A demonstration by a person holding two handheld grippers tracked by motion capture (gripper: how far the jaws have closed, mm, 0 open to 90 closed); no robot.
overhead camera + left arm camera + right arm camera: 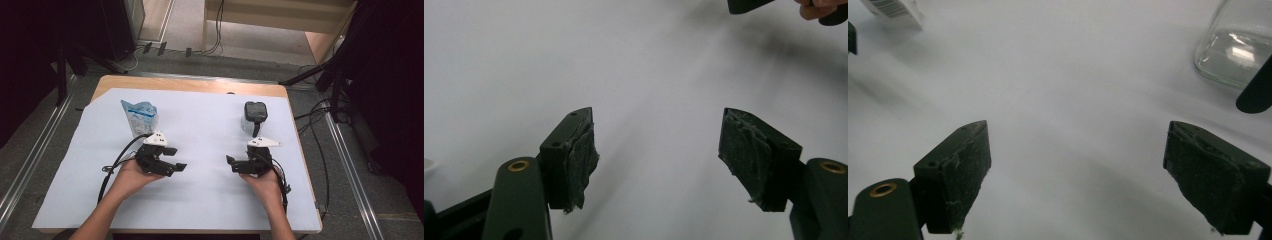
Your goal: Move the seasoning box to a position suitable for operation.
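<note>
Both your left gripper (176, 159) and right gripper (231, 164) stand wide, empty. Glass jar (254, 119), just beyond the right gripper: rigid, slippery, breakable; grip its dark lid.

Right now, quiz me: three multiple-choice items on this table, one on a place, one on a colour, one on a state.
1. Where does the blue-and-white pouch stand?
A. beyond the left gripper
B. beside the glass jar
C. between the two grippers

2. What colour is the jar's lid?
A. white
B. black
C. red

3. How do the right gripper's jaws stand?
A. shut on the jar
B. shut on the pouch
C. open, nothing between them

Answers: 1 A, the high view shows it just past that gripper; 2 B, the cap is dark; 3 C, the right gripper view shows bare sheet between the jaws.
</note>
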